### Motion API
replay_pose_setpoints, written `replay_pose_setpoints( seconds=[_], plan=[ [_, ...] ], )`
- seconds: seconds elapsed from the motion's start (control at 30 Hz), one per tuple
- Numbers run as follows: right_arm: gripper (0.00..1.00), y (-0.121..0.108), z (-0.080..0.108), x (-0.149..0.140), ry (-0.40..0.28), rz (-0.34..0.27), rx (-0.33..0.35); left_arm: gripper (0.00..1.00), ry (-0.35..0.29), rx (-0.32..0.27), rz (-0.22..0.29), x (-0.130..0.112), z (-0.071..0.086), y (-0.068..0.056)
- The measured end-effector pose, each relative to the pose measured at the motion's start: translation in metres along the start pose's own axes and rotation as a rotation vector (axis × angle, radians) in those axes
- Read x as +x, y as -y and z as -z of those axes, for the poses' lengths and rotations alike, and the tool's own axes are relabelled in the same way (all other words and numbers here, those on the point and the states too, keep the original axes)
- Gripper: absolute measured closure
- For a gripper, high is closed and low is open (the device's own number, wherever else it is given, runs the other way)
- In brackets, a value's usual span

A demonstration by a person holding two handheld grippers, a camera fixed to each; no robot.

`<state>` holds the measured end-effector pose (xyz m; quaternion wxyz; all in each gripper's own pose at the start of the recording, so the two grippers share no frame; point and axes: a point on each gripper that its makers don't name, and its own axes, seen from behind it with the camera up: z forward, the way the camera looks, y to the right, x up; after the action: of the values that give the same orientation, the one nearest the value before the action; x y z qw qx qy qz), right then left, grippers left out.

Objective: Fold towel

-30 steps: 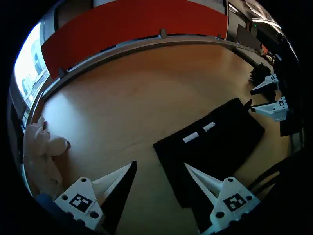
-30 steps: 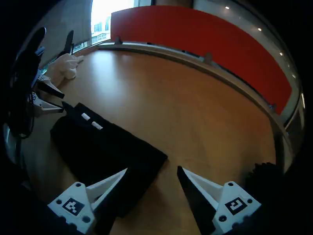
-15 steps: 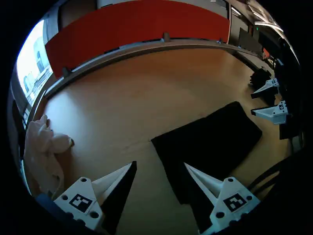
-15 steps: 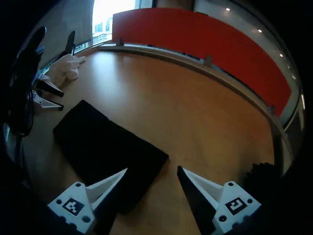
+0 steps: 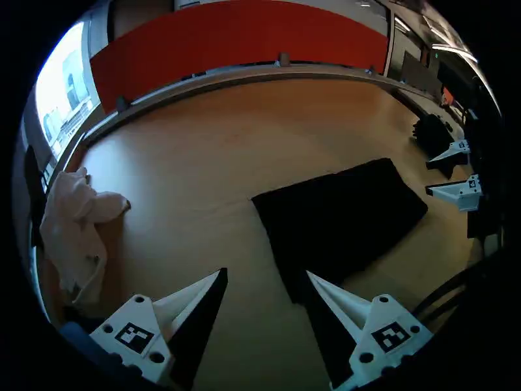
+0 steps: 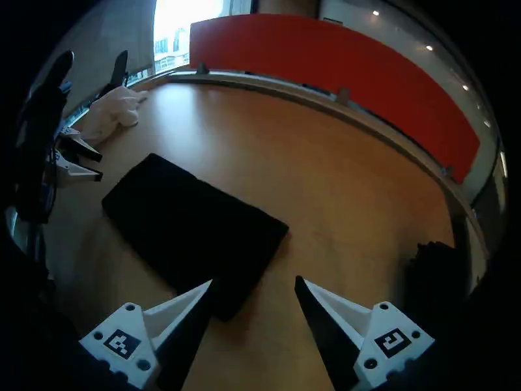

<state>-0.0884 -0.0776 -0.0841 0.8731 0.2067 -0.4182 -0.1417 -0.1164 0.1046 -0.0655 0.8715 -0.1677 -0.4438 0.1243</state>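
A black towel [image 5: 338, 221] lies folded flat as a rectangle on the wooden table [image 5: 215, 150]. My left gripper [image 5: 266, 274] is open, its fingertips just short of the towel's near corner, nothing between them. In the right gripper view the same towel [image 6: 195, 228] lies ahead and to the left. My right gripper [image 6: 254, 281] is open and empty at the towel's near edge. Each gripper also shows far off from the other side, the right gripper [image 5: 456, 173] and the left gripper [image 6: 81, 159], both with fingers apart and clear of the cloth.
A crumpled white cloth [image 5: 75, 228] lies at the table's left end, also seen as the white cloth [image 6: 114, 107]. A dark bundle [image 5: 433, 130] sits at the right end, the same bundle [image 6: 433, 274]. A red partition [image 5: 241, 39] runs behind the table's far rail.
The towel layer with two white labels has gone down and the labels are hidden. Both grippers have drawn back from the towel, which now lies flat.
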Motion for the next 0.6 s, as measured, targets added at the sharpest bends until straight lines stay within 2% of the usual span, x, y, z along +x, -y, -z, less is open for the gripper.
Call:
replay_pose_setpoints(
  seconds=[0.3, 0.6],
  plan=[
    [0.12, 0.011, 0.008, -0.013, 0.002, -0.006, 0.023, 0.22, 0.004, 0.019, 0.04, -0.016, 0.01, 0.001],
    [0.12, 0.02, 0.008, -0.014, -0.001, 0.03, 0.068, 0.22, -0.008, 0.059, 0.104, -0.029, 0.026, 0.01]
  ],
)
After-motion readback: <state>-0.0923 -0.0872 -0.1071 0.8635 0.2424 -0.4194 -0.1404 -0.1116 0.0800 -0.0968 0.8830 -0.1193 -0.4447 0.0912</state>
